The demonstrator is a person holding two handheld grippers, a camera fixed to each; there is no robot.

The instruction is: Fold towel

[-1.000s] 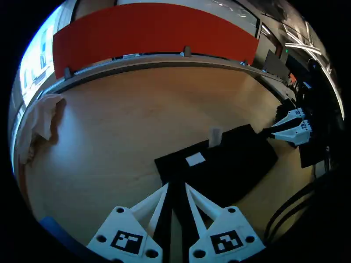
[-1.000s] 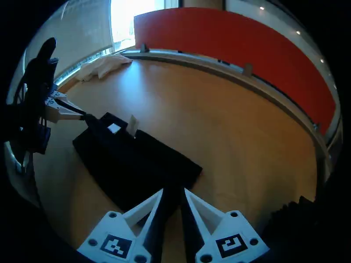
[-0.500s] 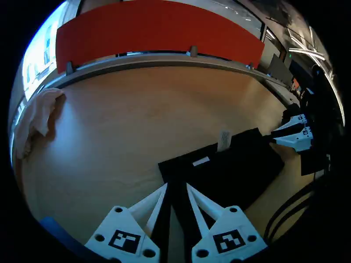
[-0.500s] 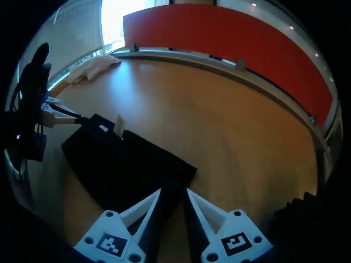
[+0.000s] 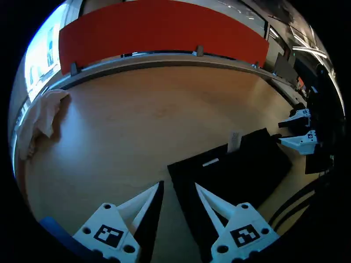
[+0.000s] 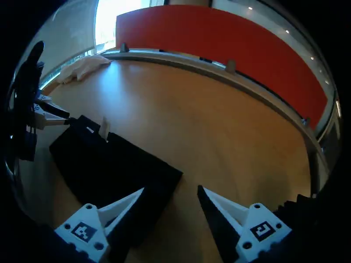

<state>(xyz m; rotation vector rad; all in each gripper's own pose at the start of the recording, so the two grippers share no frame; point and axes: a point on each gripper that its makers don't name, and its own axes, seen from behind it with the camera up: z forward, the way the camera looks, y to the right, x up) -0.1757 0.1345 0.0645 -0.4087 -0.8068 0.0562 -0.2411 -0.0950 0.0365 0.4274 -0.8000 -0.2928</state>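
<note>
The wooden table [image 5: 131, 109] has loads of bare room, so nothing needs to be rushed. The black towel [image 5: 250, 168] is seen lying flat as a folded rectangle, so the step in hand is judged to be the let-go. Both grippers are best drawn straight back and a bit up, so the near edge isn't snagged or dragged out of line. If another fold is wanted, the edges should be squared first.

The left gripper [image 5: 178, 183] is spread wide with nothing held. The towel is found from 12 to 2 o'clock of it, its near end apparently reaching in between the fingers. The right gripper [image 6: 170, 188] is likewise wide open and empty, with the towel at 9 to 11 o'clock. A white tag [image 5: 234, 141] is seen sticking up at the towel's far edge.
</note>
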